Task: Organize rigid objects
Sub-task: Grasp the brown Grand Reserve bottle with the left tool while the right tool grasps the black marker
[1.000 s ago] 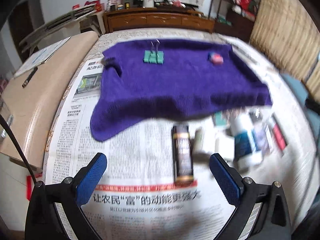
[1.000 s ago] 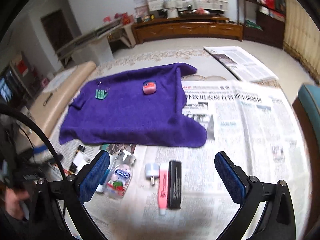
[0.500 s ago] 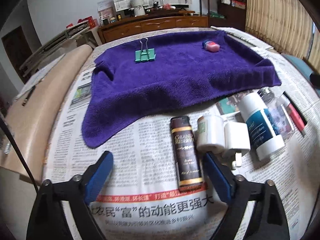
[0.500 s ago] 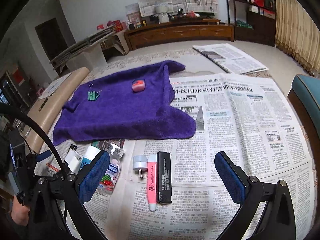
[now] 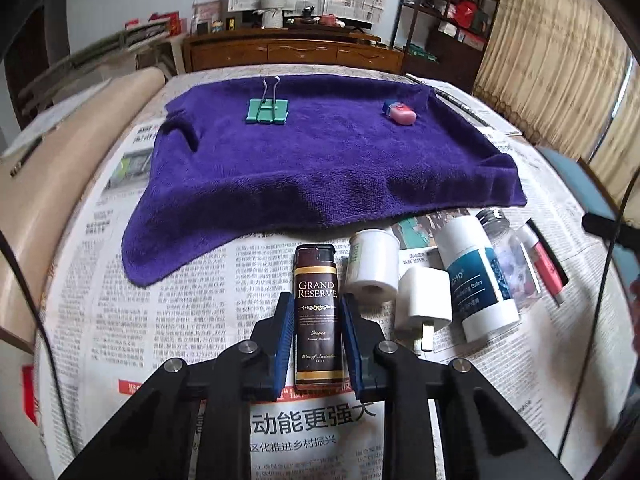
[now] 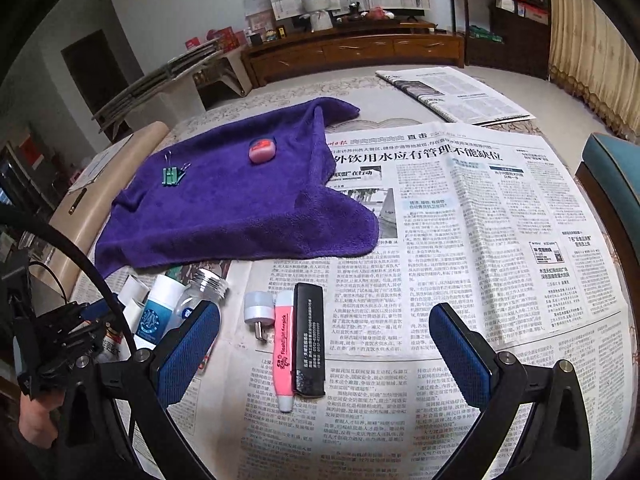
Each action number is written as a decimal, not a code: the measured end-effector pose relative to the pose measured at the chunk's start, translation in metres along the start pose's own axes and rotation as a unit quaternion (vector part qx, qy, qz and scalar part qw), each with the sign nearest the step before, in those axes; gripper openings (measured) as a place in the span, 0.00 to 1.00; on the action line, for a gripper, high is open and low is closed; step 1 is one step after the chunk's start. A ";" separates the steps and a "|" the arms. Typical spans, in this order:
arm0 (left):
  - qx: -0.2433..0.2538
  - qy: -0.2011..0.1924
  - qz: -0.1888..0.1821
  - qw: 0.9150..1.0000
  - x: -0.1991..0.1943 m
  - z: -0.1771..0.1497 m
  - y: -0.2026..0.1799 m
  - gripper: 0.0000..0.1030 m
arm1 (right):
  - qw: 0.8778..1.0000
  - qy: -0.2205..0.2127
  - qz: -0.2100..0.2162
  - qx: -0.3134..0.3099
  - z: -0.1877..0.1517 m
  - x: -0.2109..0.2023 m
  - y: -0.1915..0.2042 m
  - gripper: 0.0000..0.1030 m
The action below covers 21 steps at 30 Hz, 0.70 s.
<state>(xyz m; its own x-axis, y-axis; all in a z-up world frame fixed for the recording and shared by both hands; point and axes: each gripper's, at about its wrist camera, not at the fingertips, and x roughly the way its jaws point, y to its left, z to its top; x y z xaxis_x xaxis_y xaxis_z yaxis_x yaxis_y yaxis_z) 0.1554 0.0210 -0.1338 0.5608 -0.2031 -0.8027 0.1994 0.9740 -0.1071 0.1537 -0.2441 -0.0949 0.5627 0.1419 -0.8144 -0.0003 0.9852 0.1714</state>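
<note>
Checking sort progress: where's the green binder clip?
Left wrist view: green binder clip sits on the purple towel, far left part, apart from the pink eraser on its right.

- Left gripper [image 5: 316, 312]: black angular arms, blue ribbed pads, silver round screws at the pivots.
- Right gripper [image 6: 324, 320]: same black frame, blue textured pads, silver screws; a black cable arcs beside its left arm.

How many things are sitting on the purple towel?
2. A green metal binder clip lies on the far left part of the purple towel; a small pink rounded eraser lies far right. Nothing looks hidden.
</note>
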 end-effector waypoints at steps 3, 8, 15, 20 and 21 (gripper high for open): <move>-0.005 -0.003 0.010 1.000 -0.002 -0.001 0.003 0.22 | 1.000 0.003 -0.015 -0.015 -0.003 0.000 -0.002 1.00; -0.006 0.001 0.014 1.000 -0.001 -0.002 0.004 0.22 | 0.998 0.015 -0.044 -0.034 -0.010 0.012 -0.003 1.00; -0.001 0.004 0.017 1.000 -0.001 -0.002 0.003 0.22 | 0.996 0.031 -0.067 -0.049 -0.014 0.036 -0.003 0.98; -0.004 0.006 0.011 1.000 -0.002 -0.002 0.005 0.22 | 0.995 0.024 -0.086 -0.040 -0.013 0.042 -0.008 0.98; -0.004 0.006 0.011 1.000 -0.002 -0.002 0.005 0.22 | 0.995 0.024 -0.087 -0.040 -0.013 0.043 -0.008 0.98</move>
<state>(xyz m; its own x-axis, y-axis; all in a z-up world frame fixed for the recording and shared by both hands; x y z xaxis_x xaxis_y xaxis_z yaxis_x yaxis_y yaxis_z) 0.1536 0.0266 -0.1341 0.5555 -0.1796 -0.8119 0.1808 0.9791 -0.0930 0.1672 -0.2445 -0.1386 0.5201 -0.0291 -0.8536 0.0264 0.9995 -0.0180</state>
